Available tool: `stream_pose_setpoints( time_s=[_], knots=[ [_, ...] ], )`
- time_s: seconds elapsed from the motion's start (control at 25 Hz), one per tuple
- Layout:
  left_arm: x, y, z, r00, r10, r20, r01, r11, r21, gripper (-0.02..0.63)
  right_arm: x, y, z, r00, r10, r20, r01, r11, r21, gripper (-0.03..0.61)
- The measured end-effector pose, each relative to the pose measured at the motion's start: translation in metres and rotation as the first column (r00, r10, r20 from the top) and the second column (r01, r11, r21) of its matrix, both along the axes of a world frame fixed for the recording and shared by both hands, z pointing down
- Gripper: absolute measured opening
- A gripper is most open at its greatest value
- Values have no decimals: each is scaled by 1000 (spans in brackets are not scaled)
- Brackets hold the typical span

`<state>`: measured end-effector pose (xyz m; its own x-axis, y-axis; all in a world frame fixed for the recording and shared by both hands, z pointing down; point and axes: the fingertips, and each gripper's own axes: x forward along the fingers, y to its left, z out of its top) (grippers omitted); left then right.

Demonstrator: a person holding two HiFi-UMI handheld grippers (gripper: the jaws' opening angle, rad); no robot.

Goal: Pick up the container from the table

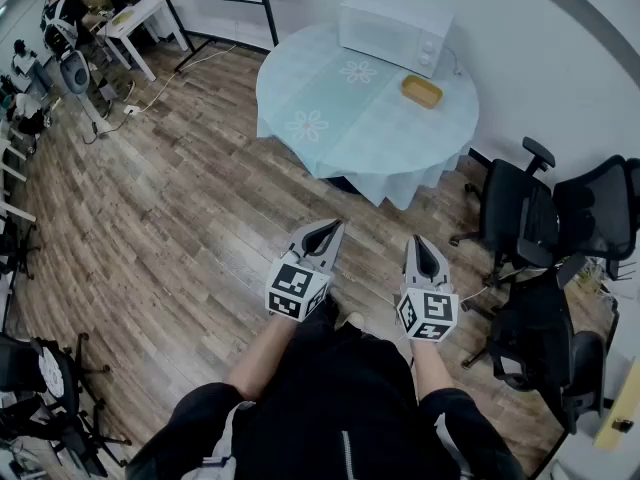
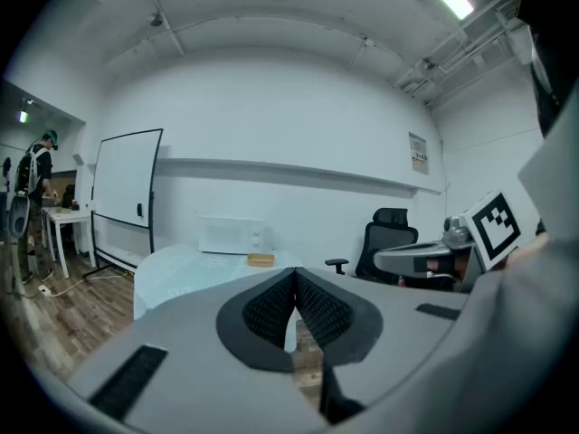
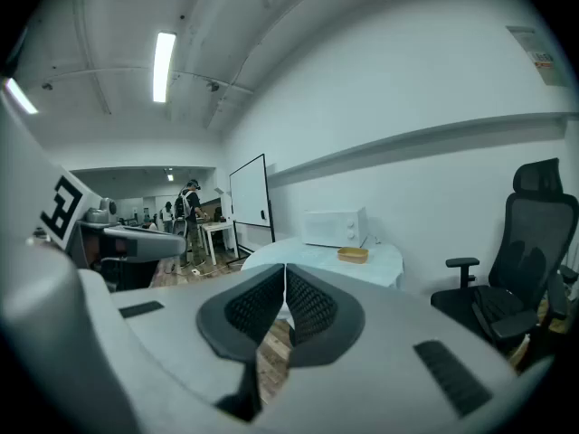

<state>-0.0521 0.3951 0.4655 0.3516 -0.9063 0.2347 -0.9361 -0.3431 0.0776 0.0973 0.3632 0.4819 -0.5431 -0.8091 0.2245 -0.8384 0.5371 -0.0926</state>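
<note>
Head view: we note the container on the far table, just beside the microwave, while our left gripper and right gripper hang near us, well short of it, jaws together and empty.

Inside of the container too small for detail; rightmost office chair partly beyond the head view's edge.

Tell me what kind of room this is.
Probably an office or lab space: black swivel office chairs, a white freestanding whiteboard, and a round table under a pale blue cloth bearing a white microwave.
</note>
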Motion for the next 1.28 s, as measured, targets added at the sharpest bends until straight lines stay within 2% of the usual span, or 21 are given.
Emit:
stream_pose_setpoints(
  time_s=[0.28, 0.6, 1.08, 1.28],
  knots=[
    [3, 0, 3, 1000, 5, 1, -5, 1000, -7, 15, -1, 2, 9, 1000, -11, -19, 10, 999, -42, 26],
    [12, -4, 3, 1000, 10, 0, -10, 1000, -11, 15, -7, 5, 17, 996, -91, 2, 90, 992, -87, 25],
    [33, -10, 2, 1000, 10, 9, -10, 1000, -12, 16, 14, 3, 23, 995, -99, 18, 100, 990, -104, 25],
    [40, -31, 5, 1000, 15, -2, -15, 1000, -20, 15, 22, -12, 19, 996, -90, 19, 91, 991, -96, 25]
  ],
)
